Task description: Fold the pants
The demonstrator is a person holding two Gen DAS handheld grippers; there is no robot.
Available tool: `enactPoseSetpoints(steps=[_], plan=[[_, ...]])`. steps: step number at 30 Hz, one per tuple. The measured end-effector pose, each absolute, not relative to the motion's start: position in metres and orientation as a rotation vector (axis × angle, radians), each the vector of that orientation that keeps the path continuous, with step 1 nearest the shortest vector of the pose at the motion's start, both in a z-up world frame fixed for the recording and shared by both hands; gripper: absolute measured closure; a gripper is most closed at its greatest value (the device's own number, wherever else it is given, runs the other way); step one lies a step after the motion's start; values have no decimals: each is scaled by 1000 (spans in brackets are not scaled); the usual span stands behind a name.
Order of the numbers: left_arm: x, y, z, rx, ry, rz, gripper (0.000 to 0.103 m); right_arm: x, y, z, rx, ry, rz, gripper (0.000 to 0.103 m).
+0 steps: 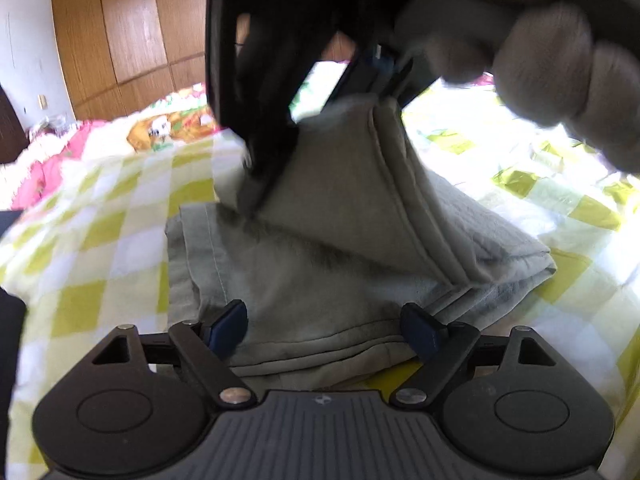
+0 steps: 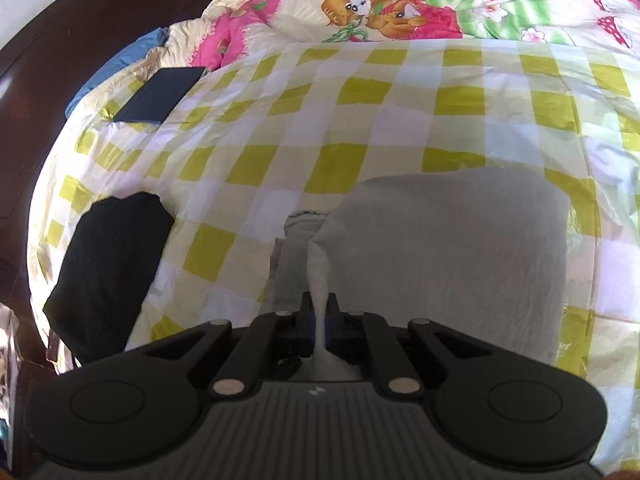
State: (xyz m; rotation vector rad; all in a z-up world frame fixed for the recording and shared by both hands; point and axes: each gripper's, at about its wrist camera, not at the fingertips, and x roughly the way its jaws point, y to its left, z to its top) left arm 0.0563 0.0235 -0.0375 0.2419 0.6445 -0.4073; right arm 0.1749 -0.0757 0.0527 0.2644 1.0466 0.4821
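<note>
The grey pants (image 1: pixel 320 280) lie partly folded on the yellow-checked bed cover (image 1: pixel 100 264). My left gripper (image 1: pixel 324 332) is open, its blue-tipped fingers (image 1: pixel 228 328) wide apart just above the near edge of the pants. My right gripper (image 1: pixel 384 68) shows in the left wrist view, high above, shut on a pinched fold of the pants and lifting it. In the right wrist view the right gripper (image 2: pixel 320 320) is shut on a ridge of grey cloth; the pants (image 2: pixel 460 248) hang below it over the cover.
A black folded garment (image 2: pixel 108 272) lies on the left of the cover (image 2: pixel 320 120). A dark flat rectangle (image 2: pixel 160 94) lies at the far left. A pink cartoon quilt (image 2: pixel 400 4) is bunched at the far end. Wooden wardrobe doors (image 1: pixel 128 28) stand behind.
</note>
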Motion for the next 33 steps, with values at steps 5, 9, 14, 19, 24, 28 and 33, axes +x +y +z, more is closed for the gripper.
enactPoseSetpoints(steps=[5, 9, 14, 19, 24, 28, 33], plan=[[60, 29, -40, 213, 676, -419, 7, 166, -52, 72, 218, 990, 516, 98], [58, 32, -40, 210, 676, -431, 7, 169, -29, 48, 158, 1068, 515, 97], [55, 37, -37, 218, 665, -429, 7, 168, -29, 27, 245, 1150, 532, 91], [37, 48, -32, 229, 645, -426, 7, 165, -30, 35, 244, 1153, 597, 84], [15, 58, -25, 209, 626, -427, 7, 163, -26, 33, 228, 1159, 588, 81], [8, 63, -19, 166, 620, -414, 7, 164, -24, 39, 185, 1137, 559, 81], [8, 74, -12, 69, 613, -399, 7, 177, -18, 51, 126, 1090, 484, 68]])
